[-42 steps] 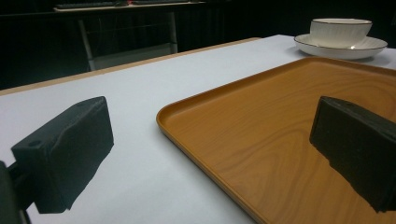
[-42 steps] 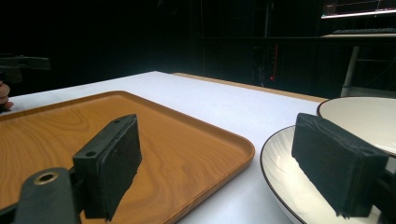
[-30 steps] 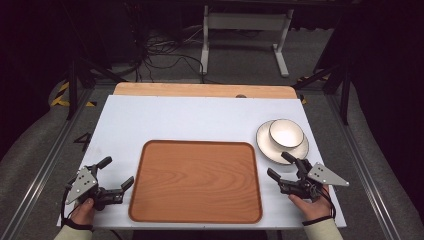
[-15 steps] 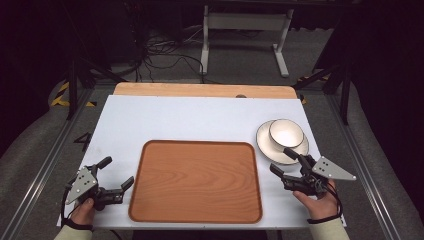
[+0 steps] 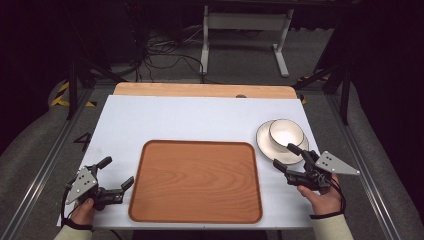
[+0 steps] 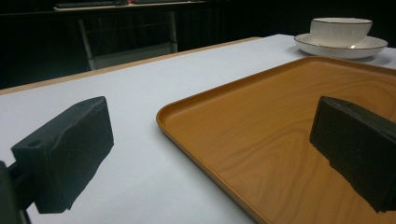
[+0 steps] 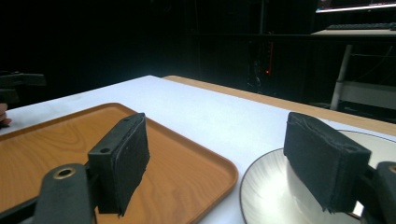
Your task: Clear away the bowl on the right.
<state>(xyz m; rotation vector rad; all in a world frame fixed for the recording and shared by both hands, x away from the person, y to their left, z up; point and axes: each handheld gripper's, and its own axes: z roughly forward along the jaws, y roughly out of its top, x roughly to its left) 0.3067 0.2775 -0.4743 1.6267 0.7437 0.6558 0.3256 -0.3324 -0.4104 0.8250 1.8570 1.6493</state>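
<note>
the left gripper [image 5: 112, 174] sits at the near left corner of the white table [image 5: 200, 120], held low in the person's left hand [image 5: 82, 212], its jaws spread wide and holding nothing. just beside it, on its inner side, lies the wooden tray [image 5: 196, 181]; in the left gripper view one jaw hangs over the bare white surface and the other over the tray's near corner, with the tray's raised rim running between them. the right gripper [image 5: 286, 157] is on the far side of the tray from the left one, gripped by the person's right hand [image 5: 322, 195], jaws likewise parted and empty. just ahead of its tips sits the white plate [image 5: 264, 144] with a white bowl [image 5: 285, 134] standing on it; from above, the further jaw reaches over the plate's near rim, though contact cannot be told. in the right gripper view one jaw stands over the tray's corner and the other over the plate, the strip of white table between them. a bare wooden edge [image 5: 200, 90] runs along the table's far side, beyond both grippers.
</note>
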